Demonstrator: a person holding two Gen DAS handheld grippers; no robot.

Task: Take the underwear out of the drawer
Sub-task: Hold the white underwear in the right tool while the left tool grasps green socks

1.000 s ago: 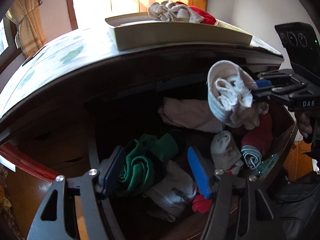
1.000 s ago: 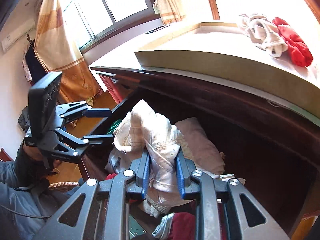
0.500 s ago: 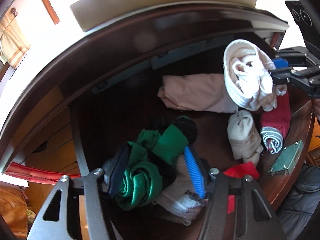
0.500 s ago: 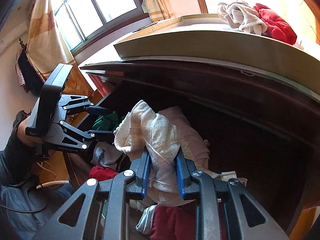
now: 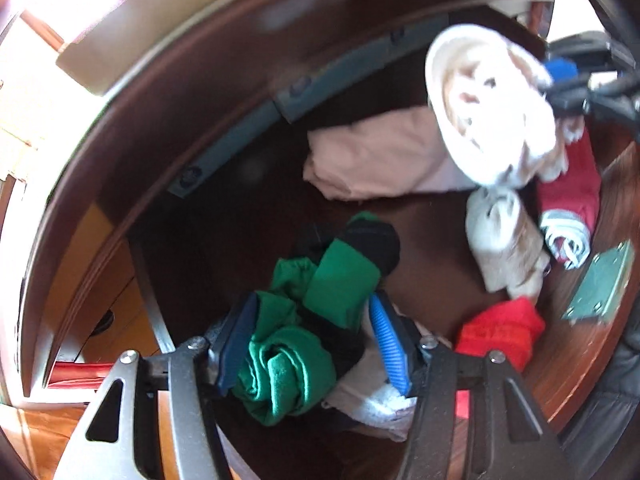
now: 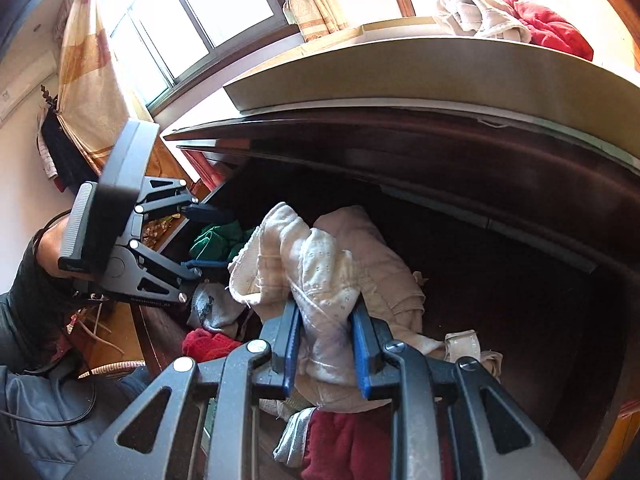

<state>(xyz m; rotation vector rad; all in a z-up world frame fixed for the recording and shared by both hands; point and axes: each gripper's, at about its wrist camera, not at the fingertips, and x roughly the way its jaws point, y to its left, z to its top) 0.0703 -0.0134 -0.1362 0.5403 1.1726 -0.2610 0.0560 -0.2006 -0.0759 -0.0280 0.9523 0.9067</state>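
Right gripper (image 6: 325,342): closed tight on a white eyelet underwear bundle (image 6: 316,264); the cloth is pinched between the blue pads and lifted above the drawer contents.
Left gripper (image 5: 312,344): jaws about half apart, a green and black rolled garment (image 5: 304,332) sits between the blue pads; the left pad is seen against the green roll, while contact at the right pad cannot be told.
Held bundle, left view: white underwear bundle seen at upper right, hanging from the right gripper (image 5: 560,76), above a pale pink folded garment (image 5: 376,160).
Drawer (image 5: 576,364): pulled open, dark wood; the garments lie in it.
Other contents: a beige rolled piece (image 5: 504,248), a dark red roll with grey band (image 5: 568,208), a bright red piece (image 5: 500,328), a grey-white cloth (image 5: 372,396) under the green roll.
Front rail: a green metal plate (image 5: 600,280) is fixed on it.
Dresser top: a shallow tray (image 6: 440,72) holding a whitish garment (image 6: 476,12) and a red garment (image 6: 548,24), touching.
Person: a dark sleeve (image 6: 32,292) is seen behind the left gripper (image 6: 192,240).
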